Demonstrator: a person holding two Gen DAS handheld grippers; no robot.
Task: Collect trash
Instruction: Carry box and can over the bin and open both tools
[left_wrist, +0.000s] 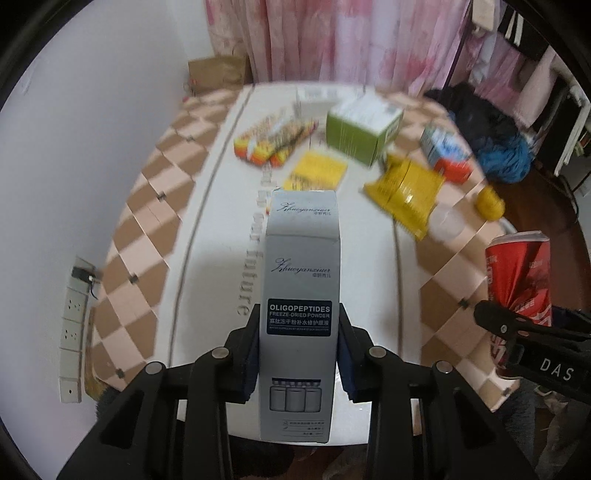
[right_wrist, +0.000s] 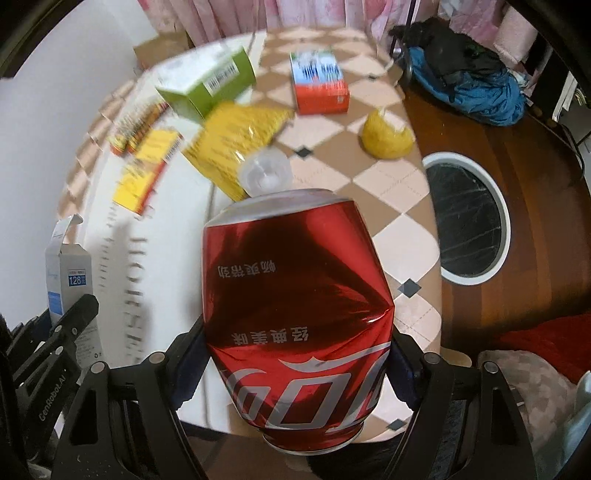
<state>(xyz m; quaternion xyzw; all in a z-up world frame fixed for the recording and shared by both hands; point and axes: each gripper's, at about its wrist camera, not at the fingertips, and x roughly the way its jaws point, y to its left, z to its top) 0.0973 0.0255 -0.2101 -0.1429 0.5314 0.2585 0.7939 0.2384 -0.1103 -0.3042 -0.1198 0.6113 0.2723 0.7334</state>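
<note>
Crushed red can, grey carton above checkered tablecloth; pink curtains.

Both wrist views steep down, close; share table.

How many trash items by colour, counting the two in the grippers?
Grey: 1, carton in the left gripper
Red: 1, dented can in the right gripper
Green: 1, box
Red and blue: 1, box
Yellow: 3, flat box, bag, crumpled wrapper
Orange-yellow: 1, packet pile
Clear: 1, cup
Total: 9
</note>
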